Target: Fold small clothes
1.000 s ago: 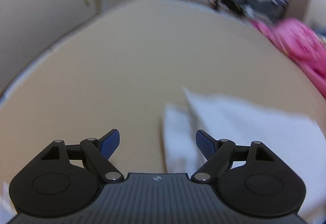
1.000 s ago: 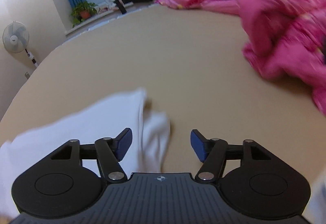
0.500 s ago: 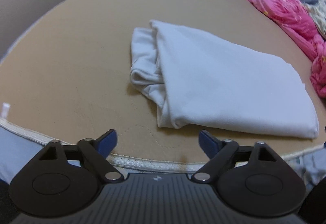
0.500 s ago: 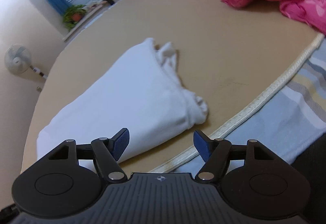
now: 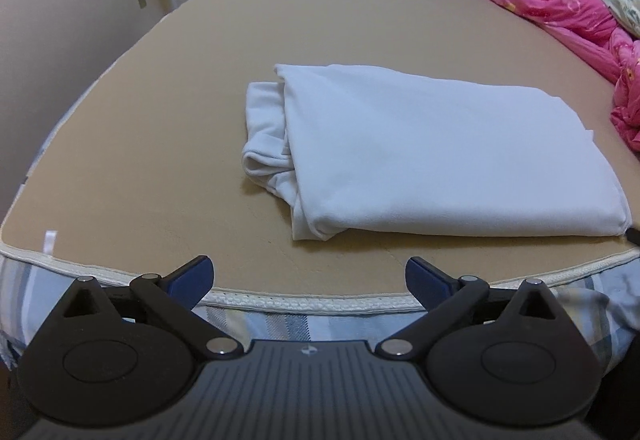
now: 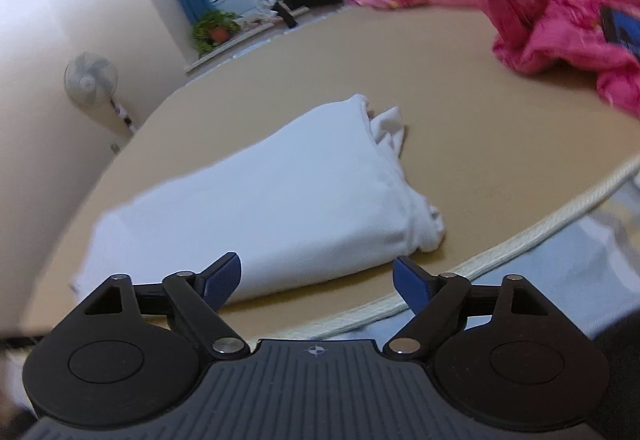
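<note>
Left wrist: folded white garment (image 5: 440, 152) beyond opening, empty left gripper (image 5: 308, 280).

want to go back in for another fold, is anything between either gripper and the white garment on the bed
Nothing visible. Only bare tan mattress lies between the left gripper and the folded white garment; likewise for the right gripper. Both sets of jaws are opening with nothing between them. The pink quilt sits off to the side, apart.

both wrist views look down, sharing the folded white garment (image 5: 432, 156).
</note>
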`<state>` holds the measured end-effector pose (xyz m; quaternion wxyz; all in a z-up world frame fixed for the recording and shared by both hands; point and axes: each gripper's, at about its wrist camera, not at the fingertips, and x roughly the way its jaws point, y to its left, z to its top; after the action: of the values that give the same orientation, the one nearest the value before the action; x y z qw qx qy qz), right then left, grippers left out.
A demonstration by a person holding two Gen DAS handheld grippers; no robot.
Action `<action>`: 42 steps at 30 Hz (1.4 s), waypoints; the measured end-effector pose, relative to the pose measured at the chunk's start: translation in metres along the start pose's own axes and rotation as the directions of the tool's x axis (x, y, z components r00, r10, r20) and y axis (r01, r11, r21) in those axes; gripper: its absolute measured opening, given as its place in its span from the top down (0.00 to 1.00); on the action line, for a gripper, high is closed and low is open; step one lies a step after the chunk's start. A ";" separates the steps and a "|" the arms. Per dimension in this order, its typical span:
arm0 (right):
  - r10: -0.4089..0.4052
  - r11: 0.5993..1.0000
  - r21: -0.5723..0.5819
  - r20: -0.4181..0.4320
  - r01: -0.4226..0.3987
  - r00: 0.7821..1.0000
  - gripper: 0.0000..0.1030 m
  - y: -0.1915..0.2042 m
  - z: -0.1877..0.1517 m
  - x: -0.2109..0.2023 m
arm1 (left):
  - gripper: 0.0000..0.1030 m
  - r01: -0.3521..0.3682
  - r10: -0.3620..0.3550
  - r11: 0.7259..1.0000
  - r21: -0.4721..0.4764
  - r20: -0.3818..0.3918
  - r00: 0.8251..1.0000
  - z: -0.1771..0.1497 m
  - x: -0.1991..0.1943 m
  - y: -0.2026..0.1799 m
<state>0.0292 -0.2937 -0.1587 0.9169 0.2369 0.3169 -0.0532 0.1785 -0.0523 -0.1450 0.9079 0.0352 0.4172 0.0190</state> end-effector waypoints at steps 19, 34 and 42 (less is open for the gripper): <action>0.009 0.978 0.209 0.085 -0.027 0.996 0.17 -0.036 0.008 0.006 | 0.01 -0.063 0.062 0.998 0.026 0.009 0.998 0.010 -0.017 -0.019; -0.012 0.952 0.306 0.067 -0.010 0.998 0.16 -0.058 0.023 0.043 | 0.01 -0.098 0.101 0.991 -0.086 0.034 0.994 0.026 -0.011 0.002; 0.100 0.903 0.414 0.062 -0.117 0.993 0.12 -0.065 0.023 0.064 | 0.01 -0.128 0.131 0.979 -0.158 0.008 0.991 0.022 -0.006 0.022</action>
<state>0.0769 -0.3588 -0.2078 0.8529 0.4430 0.2665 -0.0732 0.1908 -0.0314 -0.1244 0.9086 -0.0094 0.4026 0.1106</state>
